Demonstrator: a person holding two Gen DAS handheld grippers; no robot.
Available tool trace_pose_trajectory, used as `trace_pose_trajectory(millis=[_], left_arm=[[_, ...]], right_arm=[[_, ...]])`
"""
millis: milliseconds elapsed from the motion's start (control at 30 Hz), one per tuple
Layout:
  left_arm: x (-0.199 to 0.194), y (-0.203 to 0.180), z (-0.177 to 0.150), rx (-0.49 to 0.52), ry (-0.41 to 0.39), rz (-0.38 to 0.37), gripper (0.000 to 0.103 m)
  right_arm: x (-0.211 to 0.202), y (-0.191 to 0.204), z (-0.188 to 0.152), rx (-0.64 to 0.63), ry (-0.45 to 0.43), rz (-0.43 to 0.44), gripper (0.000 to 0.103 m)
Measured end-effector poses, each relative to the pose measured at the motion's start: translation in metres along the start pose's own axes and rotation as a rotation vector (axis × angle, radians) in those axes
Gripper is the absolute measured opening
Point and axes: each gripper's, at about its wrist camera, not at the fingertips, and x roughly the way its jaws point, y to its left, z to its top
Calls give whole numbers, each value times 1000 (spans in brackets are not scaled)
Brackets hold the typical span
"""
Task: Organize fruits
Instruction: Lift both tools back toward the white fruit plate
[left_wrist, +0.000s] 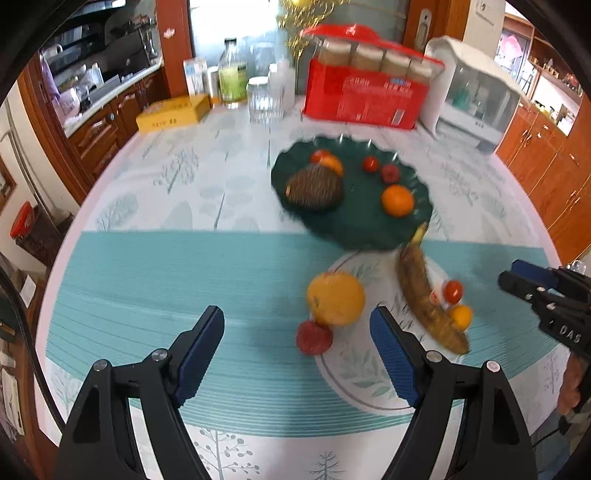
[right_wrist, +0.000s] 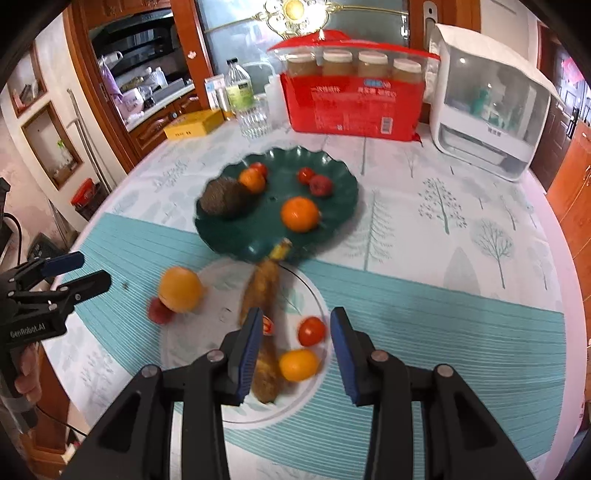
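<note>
A dark green scalloped plate (left_wrist: 354, 229) (right_wrist: 332, 206) holds a brown scaly fruit (left_wrist: 314, 188), an orange (left_wrist: 397, 199) and a few small red fruits. In front of it, on a white leaf-patterned circle, lie a brown banana (right_wrist: 264, 291), a tomato (right_wrist: 312, 331) and a small orange (right_wrist: 298, 364). A big yellow-orange fruit (left_wrist: 336, 297) and a red fruit (left_wrist: 314, 338) sit to their left. My left gripper (left_wrist: 297, 317) hangs open above those two. My right gripper (right_wrist: 296, 325) is open over the tomato, holding nothing.
At the back of the table (right_wrist: 461, 295) stand a red carton of jars (right_wrist: 354, 103), a white appliance (right_wrist: 487, 110), a glass jar (left_wrist: 263, 99), bottles and a yellow box (left_wrist: 173, 112). Wooden cabinets surround the table. A hand shows behind each gripper.
</note>
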Motion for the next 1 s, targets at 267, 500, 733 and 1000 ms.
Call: trace_pose_trajectory(millis=[267, 500, 733, 1000], left_arm=[[38, 13, -19, -12, 84, 5, 80], [55, 10, -24, 6, 118, -7, 80], [69, 7, -26, 8, 145, -20, 80], [79, 5, -29, 2, 165, -29, 80]], right_arm=[[32, -22, -31, -51, 72, -43, 37], [58, -20, -51, -110, 146, -26, 37], [63, -7, -57, -186, 149, 13, 37], [64, 7, -58, -253, 134, 51, 37]])
